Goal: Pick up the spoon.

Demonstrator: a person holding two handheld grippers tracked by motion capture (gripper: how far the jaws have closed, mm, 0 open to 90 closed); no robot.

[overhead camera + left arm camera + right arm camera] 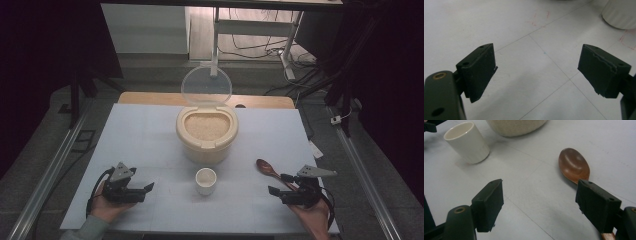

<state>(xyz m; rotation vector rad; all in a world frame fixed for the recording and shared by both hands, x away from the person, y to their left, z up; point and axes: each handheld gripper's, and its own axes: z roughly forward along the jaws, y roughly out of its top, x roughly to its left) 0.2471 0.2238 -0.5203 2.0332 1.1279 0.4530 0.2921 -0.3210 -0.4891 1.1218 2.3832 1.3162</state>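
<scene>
One wooden spoon [268, 169] lies at the lower right of the high view, its long axis running diagonally — glossy oval bowl toward the upper left, handle toward the lower right, passing under the right gripper [281, 192]. In the right gripper view the reddish-brown bowl [574, 165] sits just beyond the right-hand jaw. Both jaws there stand spread, nothing between them. The left gripper [141, 192], at lower left, is spread too, over bare white table [529, 65] scored with thin grid lines. One small cream cup [205, 180], smooth and tapered, stands at centre — just behind it one round beige container [206, 131] of pale grain, its clear lid [206, 86] raised upright.
</scene>
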